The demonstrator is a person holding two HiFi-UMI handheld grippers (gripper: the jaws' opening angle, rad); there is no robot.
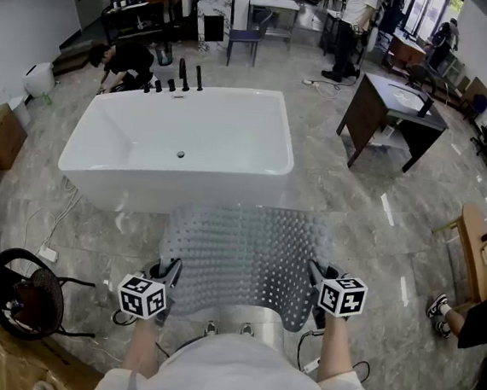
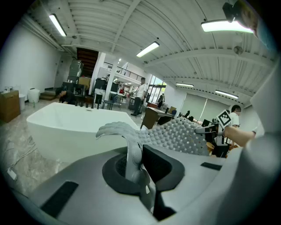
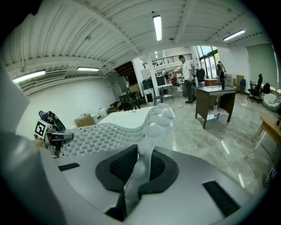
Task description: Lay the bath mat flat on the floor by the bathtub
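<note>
- Step: positioning. Left hand-held gripper (image 1: 166, 272) & right hand-held gripper (image 1: 318, 278) each clamped on a corner of the grey nubbed rubber bath mat (image 1: 247, 250), hanging betw. them.
- Next: lower both evenly onto the grey marble floor (image 1: 353, 217) below, white bathtub (image 1: 179, 154) ahead.

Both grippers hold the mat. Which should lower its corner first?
Marginally the left gripper: it faces the long side of the bathtub; the right gripper sits past its end. Both clamp the bath mat.
</note>
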